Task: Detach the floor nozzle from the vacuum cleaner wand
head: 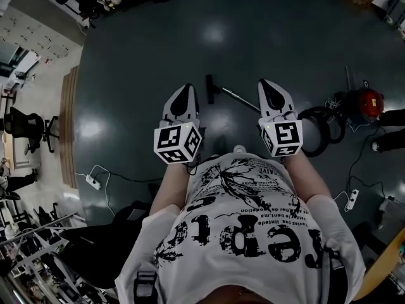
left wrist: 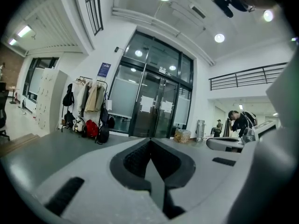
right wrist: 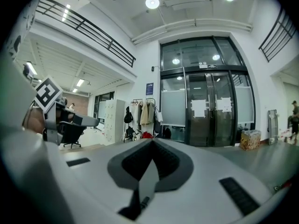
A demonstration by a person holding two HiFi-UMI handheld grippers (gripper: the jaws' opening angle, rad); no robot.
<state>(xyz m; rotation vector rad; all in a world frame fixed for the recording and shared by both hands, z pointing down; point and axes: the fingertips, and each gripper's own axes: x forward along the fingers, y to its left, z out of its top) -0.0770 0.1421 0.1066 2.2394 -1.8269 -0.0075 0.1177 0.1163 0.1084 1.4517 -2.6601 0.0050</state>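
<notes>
The floor nozzle (head: 209, 88) lies on the floor (head: 145, 56) ahead, joined to the wand (head: 240, 100). Our left gripper (head: 186, 90) and right gripper (head: 268, 85) hover above, fingers (left wrist: 135, 160) pressed together on nothing. We should lower them, open up, steady the wand and pull the nozzle straight off.

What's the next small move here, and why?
Probably step forward and lower the left tool and right tool. Both are shut, empty and held about level, while the floor nozzle and wand lie joined on the floor ahead, untouched.
</notes>
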